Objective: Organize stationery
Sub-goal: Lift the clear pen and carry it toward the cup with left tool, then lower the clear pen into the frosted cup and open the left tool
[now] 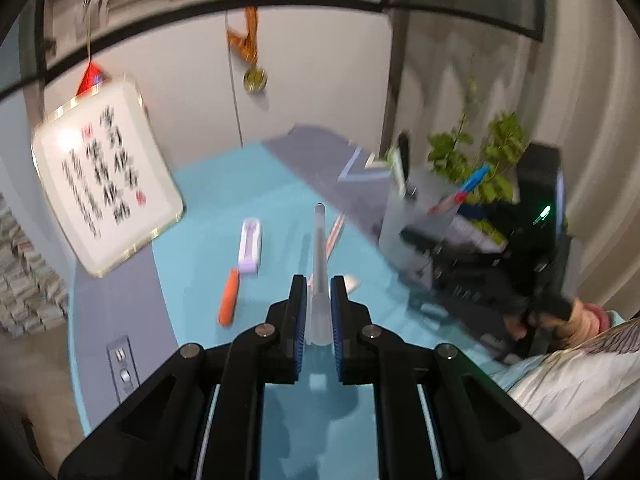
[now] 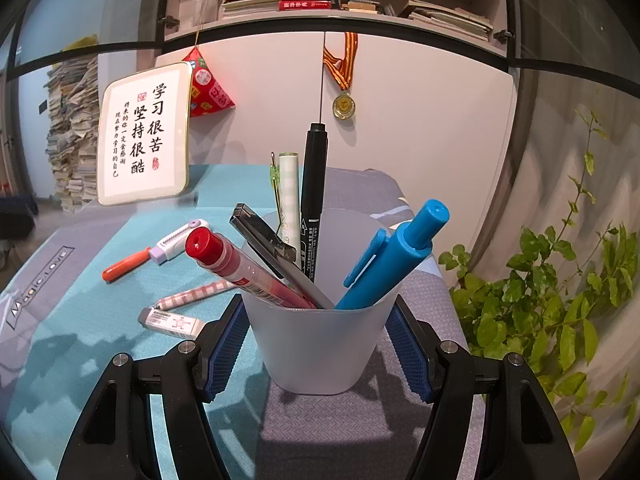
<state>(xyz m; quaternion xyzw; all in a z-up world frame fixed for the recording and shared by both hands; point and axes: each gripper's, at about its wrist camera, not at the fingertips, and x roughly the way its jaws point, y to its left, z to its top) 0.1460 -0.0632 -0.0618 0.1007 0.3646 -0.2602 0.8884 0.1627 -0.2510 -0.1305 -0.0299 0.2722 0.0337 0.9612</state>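
Observation:
My left gripper [image 1: 319, 294] is shut on a clear grey pen [image 1: 319, 264] that points forward above the teal cloth. My right gripper [image 2: 318, 334] grips a frosted white pen cup [image 2: 316, 348] on both sides; the cup stands on the table and shows in the left wrist view [image 1: 416, 216]. In the cup are a blue pen [image 2: 394, 258], a red pen [image 2: 244, 268], a black marker [image 2: 313, 200], a black clip pen [image 2: 264, 240] and a pale green pen [image 2: 289, 196]. On the cloth lie an orange-handled lilac cutter [image 2: 156, 254], a pink checked pen [image 2: 196, 294] and an eraser [image 2: 172, 322].
A framed calligraphy sign [image 2: 144, 136] stands at the back left. A leafy plant [image 2: 548, 304] is on the right. Cabinet doors with a hanging medal [image 2: 343, 106] are behind the table. The table has a teal and grey cloth [image 2: 80, 320]. A wall socket [image 1: 122, 364] shows in the left view.

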